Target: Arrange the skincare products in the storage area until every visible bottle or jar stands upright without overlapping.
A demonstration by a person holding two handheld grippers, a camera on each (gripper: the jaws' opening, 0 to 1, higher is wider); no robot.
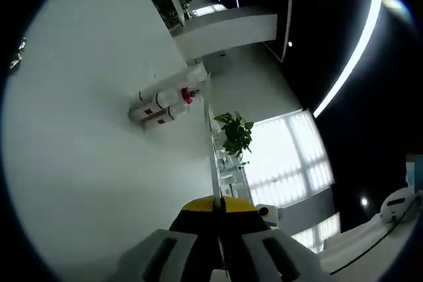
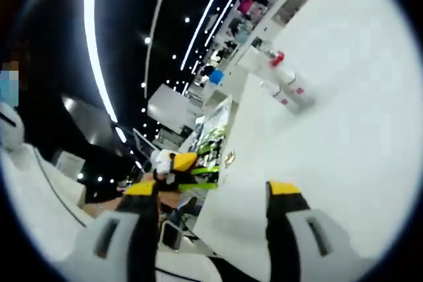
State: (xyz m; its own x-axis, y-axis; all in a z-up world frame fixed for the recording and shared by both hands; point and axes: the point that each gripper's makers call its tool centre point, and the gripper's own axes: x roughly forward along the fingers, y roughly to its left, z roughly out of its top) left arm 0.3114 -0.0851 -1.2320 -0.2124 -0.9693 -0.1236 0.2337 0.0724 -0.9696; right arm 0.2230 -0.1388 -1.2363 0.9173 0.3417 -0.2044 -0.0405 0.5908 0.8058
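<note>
Left gripper view: the left tool (image 1: 218, 219) is clenched, empty; white bottles (image 1: 158, 107) lie far across the white table (image 1: 79, 163). They are probably light, rigid, slippery plastic; grip mid-body.

Right gripper view: the right tool (image 2: 211, 196) is released, well apart from the bottles.

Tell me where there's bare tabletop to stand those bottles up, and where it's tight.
Bare white table spreads between the left gripper and the bottles, and beyond them on the side away from the table edge. It is tight where the bottles cluster against a white box near that edge. In the right gripper view, table before the right gripper is likewise bare.
</note>
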